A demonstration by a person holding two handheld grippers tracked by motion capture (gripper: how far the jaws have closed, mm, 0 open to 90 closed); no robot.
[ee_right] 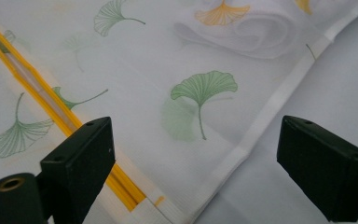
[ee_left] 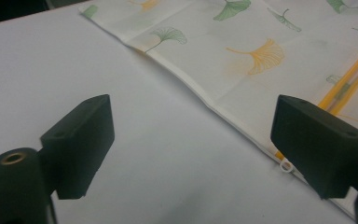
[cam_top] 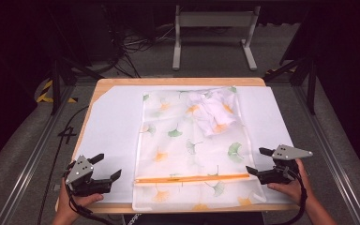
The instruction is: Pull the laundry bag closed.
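With both claws released, L claw (cam_top: 107, 167) & R claw (cam_top: 257, 161), we should pinch the zip (cam_top: 192, 178) ends of the mesh bag (cam_top: 192, 140) near the bench front edge evenly.

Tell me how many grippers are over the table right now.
2. The left gripper is near the table's front left corner, beside the leaf-print mesh bag. The right gripper is at the front right, at the bag's edge near the orange zipper. Both stand open, holding nothing.

free: white sheet (cam_top: 112, 126) both sides | obstacle: bag (cam_top: 192, 145) (centre)
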